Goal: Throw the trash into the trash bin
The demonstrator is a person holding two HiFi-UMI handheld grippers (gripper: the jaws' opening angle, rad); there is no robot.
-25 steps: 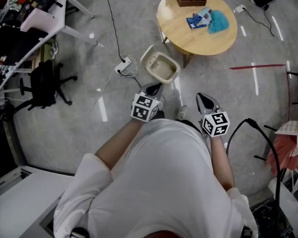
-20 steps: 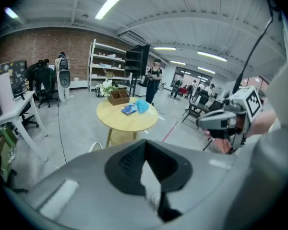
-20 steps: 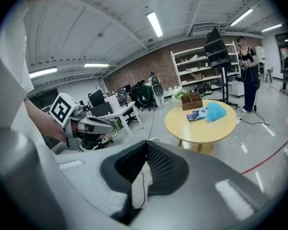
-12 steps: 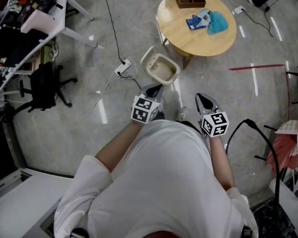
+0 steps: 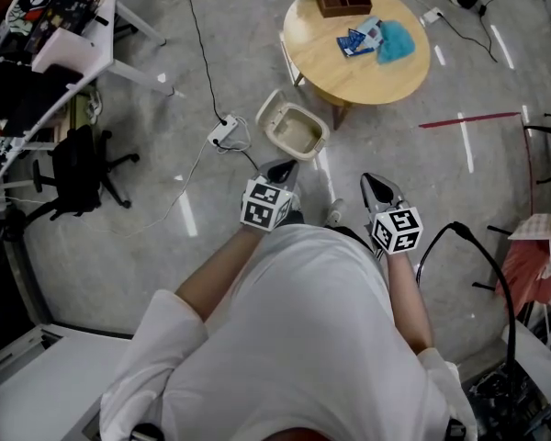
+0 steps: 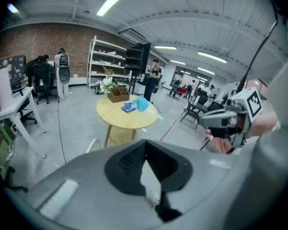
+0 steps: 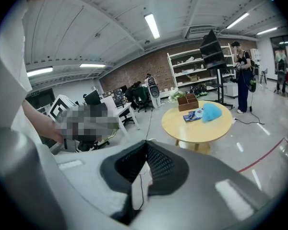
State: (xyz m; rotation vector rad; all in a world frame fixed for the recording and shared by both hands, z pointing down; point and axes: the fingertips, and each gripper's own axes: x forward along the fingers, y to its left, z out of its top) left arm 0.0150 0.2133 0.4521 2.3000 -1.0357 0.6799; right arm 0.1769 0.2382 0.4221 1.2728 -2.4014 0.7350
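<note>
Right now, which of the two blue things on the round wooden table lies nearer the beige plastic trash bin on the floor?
The flat dark blue packet; the fluffy light blue bundle lies beyond it, farther from the bin.

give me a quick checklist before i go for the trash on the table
1. Trash spotted: ok; blue packets and a teal bundle lie on the round table.
2. Trash bin ready: ok; it stands open on the floor beside the round table.
3. Grippers free: ok; left gripper and right gripper hold nothing.
4. Jaws open for a pick: not ok; both are shut.
5. Trash within reach: probably not ok; the round table lies well ahead of both grippers.
6. Floor path: cannot tell; a power strip with cables lies left of the trash bin.
</note>
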